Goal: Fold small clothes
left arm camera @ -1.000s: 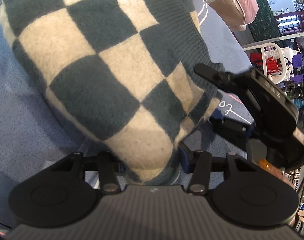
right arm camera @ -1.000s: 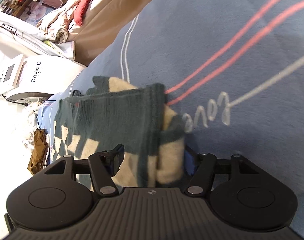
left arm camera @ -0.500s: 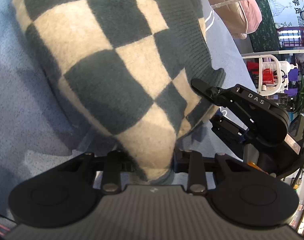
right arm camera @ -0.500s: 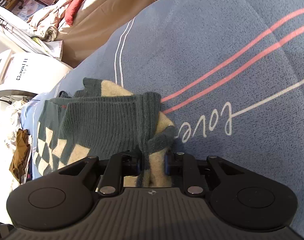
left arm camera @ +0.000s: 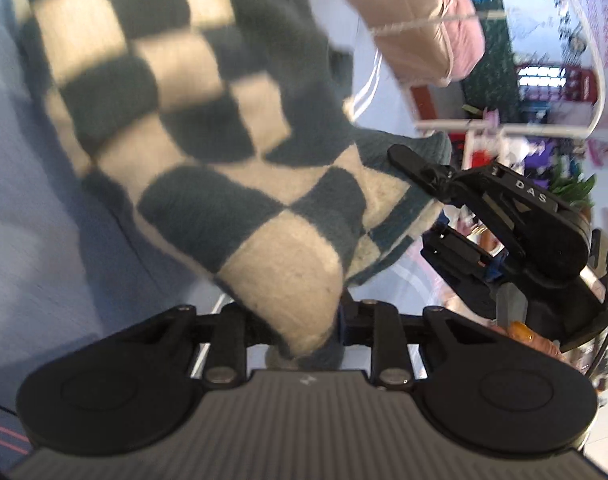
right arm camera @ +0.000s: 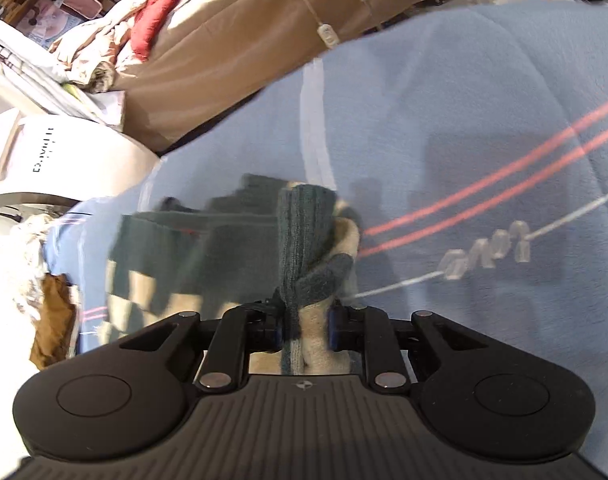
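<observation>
A small knit garment (left arm camera: 208, 136) in dark green and cream checks hangs over a blue blanket (left arm camera: 32, 216). My left gripper (left arm camera: 300, 332) is shut on one cream bottom corner of it. My right gripper (right arm camera: 304, 328) is shut on the other corner, at the ribbed green hem (right arm camera: 300, 232). The right gripper also shows in the left wrist view (left arm camera: 436, 204), on the hem to the right. The garment is lifted between the two grippers, and the rest of it (right arm camera: 176, 264) trails to the left in the right wrist view.
The blue blanket (right arm camera: 444, 120) carries pink stripes and white lettering. A tan quilt (right arm camera: 232, 36) with a red cloth lies beyond it. A white appliance (right arm camera: 52, 160) stands at the left. A pink padded item (left arm camera: 420, 20) and shelves are at the right of the left wrist view.
Both grippers closed on the garment's corners within the last second and have raised it off the blanket. The cloth now hangs stretched between them and the view is blurred by motion.
</observation>
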The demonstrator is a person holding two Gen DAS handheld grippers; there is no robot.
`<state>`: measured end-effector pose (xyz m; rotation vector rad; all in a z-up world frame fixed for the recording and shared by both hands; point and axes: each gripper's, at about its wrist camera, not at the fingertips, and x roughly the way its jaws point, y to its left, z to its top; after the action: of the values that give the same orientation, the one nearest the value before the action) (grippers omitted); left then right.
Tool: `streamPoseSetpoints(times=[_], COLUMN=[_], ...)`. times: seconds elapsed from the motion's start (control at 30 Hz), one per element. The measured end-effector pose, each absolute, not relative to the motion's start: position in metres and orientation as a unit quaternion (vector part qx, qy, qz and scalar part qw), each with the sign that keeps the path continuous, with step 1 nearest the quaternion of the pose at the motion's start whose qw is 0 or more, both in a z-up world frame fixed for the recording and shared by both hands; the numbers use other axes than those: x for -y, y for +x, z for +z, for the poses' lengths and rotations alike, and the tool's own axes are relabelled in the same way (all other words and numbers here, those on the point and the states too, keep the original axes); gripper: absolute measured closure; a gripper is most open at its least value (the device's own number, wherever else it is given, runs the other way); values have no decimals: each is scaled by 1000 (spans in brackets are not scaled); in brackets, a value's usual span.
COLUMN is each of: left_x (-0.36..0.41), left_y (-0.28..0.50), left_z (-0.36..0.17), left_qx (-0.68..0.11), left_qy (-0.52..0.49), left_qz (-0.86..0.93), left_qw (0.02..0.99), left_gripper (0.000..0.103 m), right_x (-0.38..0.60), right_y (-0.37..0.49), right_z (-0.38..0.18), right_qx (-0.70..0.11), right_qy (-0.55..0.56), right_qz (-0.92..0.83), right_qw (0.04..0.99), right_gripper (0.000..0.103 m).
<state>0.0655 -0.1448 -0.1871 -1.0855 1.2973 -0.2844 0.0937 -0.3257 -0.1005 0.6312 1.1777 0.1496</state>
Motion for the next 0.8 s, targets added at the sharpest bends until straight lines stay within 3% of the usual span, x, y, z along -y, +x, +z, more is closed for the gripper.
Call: streamPoseSetpoints(times=[0.37, 0.8], left_x=[-40, -153], left_y=[113, 146], left_z=[-175, -183], left_qx=[-520, -516], left_qy=[-565, -500], left_qz=[-42, 11], left_qw=[639, 696], left_gripper=[81, 87], right_x=[175, 75], right_y=[179, 225], right_z=[-82, -115], right_qx=[-547, -565], right_qy=[319, 288], right_qz=[120, 121], right_qw=[765, 764], right_gripper=[70, 70])
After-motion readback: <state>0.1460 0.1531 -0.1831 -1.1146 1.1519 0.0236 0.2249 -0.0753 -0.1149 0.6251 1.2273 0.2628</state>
